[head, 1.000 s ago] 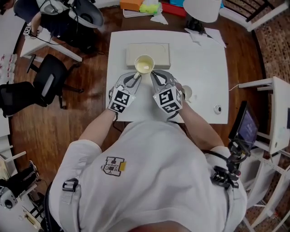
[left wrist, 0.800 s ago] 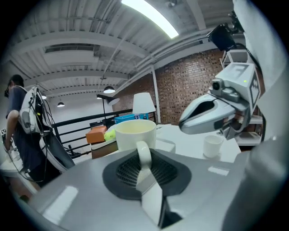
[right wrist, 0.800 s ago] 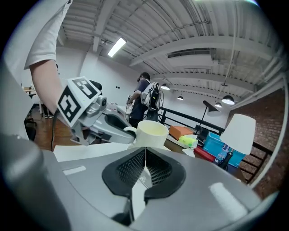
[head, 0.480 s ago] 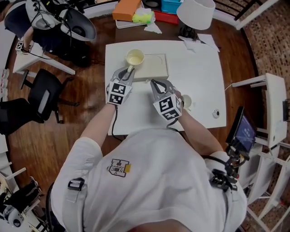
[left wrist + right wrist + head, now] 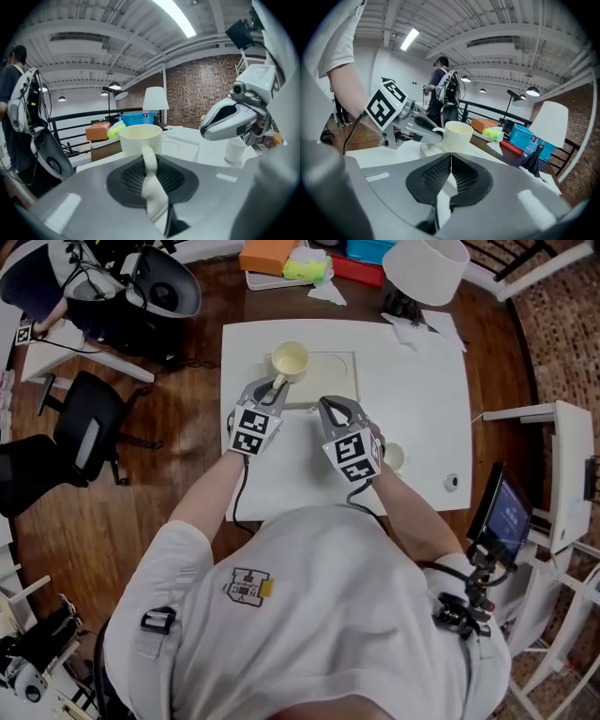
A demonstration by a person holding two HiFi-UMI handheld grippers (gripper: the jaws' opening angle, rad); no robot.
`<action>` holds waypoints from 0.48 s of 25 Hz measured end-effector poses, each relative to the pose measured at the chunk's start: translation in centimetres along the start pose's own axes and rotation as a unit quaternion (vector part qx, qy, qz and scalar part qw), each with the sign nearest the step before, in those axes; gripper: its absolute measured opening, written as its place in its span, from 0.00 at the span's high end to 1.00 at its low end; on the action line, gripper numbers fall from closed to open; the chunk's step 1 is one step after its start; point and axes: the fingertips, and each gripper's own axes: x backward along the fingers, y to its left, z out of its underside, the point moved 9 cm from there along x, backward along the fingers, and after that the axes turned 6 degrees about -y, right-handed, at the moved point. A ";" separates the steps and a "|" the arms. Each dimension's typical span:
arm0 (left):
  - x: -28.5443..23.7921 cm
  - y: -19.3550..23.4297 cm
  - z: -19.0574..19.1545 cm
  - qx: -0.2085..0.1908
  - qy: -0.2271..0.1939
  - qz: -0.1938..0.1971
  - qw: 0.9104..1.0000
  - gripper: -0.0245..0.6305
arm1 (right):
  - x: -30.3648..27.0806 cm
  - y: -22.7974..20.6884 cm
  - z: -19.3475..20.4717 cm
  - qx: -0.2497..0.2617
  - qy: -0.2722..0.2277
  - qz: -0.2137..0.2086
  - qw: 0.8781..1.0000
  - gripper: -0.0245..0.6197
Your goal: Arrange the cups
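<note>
Cup [image 5: 290, 360] by its handle: our left gripper [image 5: 277, 383] has its jaws nearly closed, pinching that thin loop to keep the cup upright over the tray's [image 5: 336, 381] far left corner. Our right gripper [image 5: 327, 406] hangs mid-tabletop [image 5: 422, 371], jaws pressed together on nothing, probably free for the small cup [image 5: 393, 457] toward the near right
</note>
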 end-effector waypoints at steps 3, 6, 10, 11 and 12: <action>-0.1 0.0 0.1 0.001 -0.001 0.001 1.000 0.89 | -0.6 -0.1 0.5 -0.006 0.006 -0.004 1.000 0.96; -0.2 0.0 0.3 0.000 -0.001 0.002 1.000 0.89 | -1.0 -0.1 0.8 -0.009 0.009 -0.007 1.000 0.96; -0.2 0.0 0.4 -0.004 -0.005 0.001 1.000 0.88 | -1.2 -0.1 0.9 -0.010 0.008 -0.010 1.000 0.96; -0.2 0.1 0.4 -0.004 -0.009 0.000 1.000 0.88 | -1.3 -0.1 0.9 -0.011 0.008 -0.010 1.000 0.96; -0.1 0.1 0.4 -0.003 -0.013 -0.002 1.000 0.87 | -1.3 -0.2 0.9 -0.012 0.007 -0.010 1.000 0.96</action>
